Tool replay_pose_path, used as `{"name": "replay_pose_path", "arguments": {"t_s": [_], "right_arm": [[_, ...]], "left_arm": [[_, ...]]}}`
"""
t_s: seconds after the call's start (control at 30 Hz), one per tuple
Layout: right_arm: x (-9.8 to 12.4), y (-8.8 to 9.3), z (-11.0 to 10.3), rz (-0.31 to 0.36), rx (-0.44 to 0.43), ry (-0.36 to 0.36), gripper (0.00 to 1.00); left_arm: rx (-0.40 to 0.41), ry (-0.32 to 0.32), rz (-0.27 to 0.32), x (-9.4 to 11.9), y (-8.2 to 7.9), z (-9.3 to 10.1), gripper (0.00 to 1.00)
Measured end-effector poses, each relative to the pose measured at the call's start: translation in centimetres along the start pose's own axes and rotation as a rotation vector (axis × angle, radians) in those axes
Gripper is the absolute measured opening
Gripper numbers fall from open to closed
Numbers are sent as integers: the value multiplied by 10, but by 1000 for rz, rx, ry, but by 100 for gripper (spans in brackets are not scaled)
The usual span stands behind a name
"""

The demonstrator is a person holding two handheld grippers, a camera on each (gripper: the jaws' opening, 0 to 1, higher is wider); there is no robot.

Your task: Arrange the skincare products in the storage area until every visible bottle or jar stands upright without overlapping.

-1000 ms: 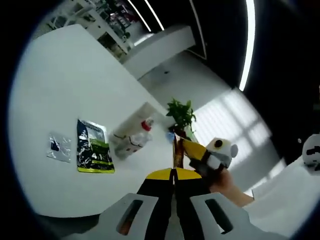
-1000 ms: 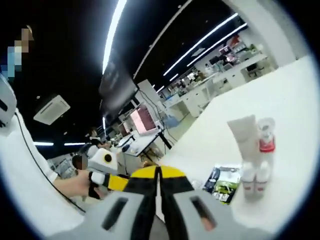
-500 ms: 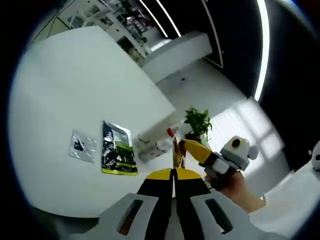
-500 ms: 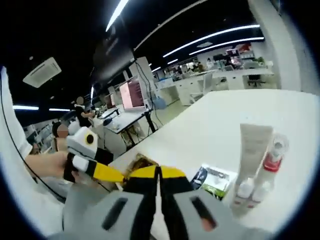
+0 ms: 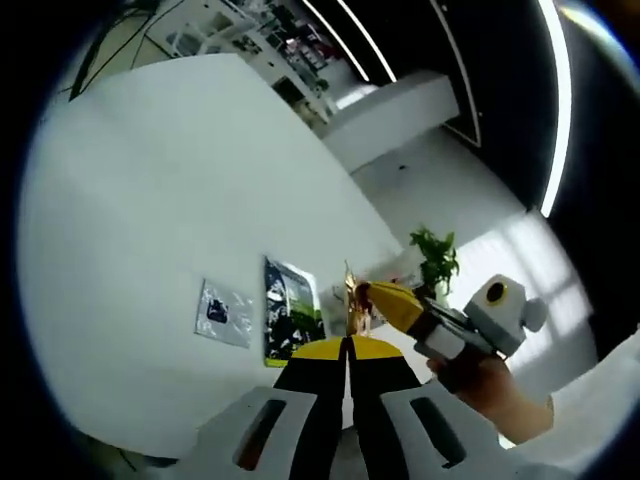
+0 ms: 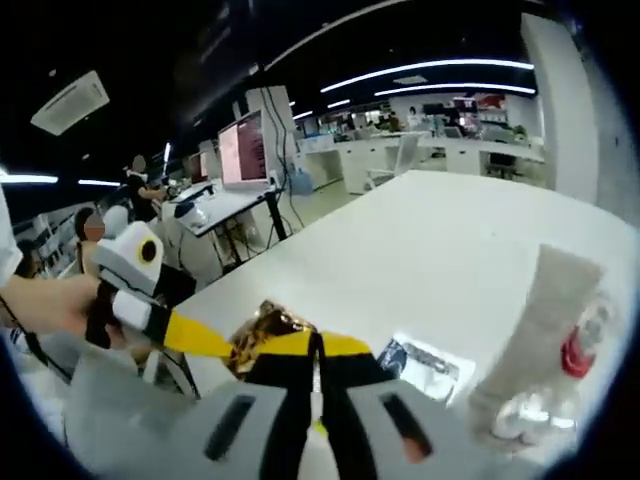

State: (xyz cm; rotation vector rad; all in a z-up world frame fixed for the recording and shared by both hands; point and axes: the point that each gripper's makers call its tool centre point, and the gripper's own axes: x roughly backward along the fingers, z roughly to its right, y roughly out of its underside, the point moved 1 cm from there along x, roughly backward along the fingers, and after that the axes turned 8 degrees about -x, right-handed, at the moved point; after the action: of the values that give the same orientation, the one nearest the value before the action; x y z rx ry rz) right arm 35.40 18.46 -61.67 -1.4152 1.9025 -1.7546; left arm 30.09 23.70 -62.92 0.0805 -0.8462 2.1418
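Both my left gripper (image 5: 347,345) and right gripper (image 6: 316,345) have jaws pressed together, pinching a gold wrapper (image 6: 262,326) between them. White tube (image 6: 535,325) and red-capped bottle (image 6: 568,362) stand at the table's (image 6: 420,240) near edge. Green sachet (image 5: 291,318) and silver sachet (image 5: 224,313) lie flat just beside them.

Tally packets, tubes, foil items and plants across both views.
Flat packets: 2, silver sachet and dark green packet
Tubes: 1, white tube
Foil items: 1, gold foil item
Plants: 1, potted plant
Total: 5

White table (image 5: 150,200), ceiling striplights (image 6: 440,68), perhaps office desks (image 6: 470,150)
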Motion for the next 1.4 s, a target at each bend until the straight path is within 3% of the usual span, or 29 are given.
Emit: {"name": "replay_pose_path", "arguments": {"t_s": [0.13, 0.47, 0.67, 1.03, 1.4], "right_arm": [[-22, 4, 11, -22, -55, 15, 1], [-66, 15, 30, -61, 30, 60, 1], [-85, 21, 46, -79, 25, 86, 1], [-105, 36, 70, -131, 42, 129, 1], [-116, 47, 78, -182, 106, 155, 1]], "left_arm": [[13, -18, -3, -7, -10, -17, 0], [9, -72, -50, -29, -23, -58, 0], [-12, -93, -85, -45, -30, -78, 0], [5, -111, -105, -69, -27, -105, 0], [-2, -141, -128, -81, -26, -122, 0]]}}
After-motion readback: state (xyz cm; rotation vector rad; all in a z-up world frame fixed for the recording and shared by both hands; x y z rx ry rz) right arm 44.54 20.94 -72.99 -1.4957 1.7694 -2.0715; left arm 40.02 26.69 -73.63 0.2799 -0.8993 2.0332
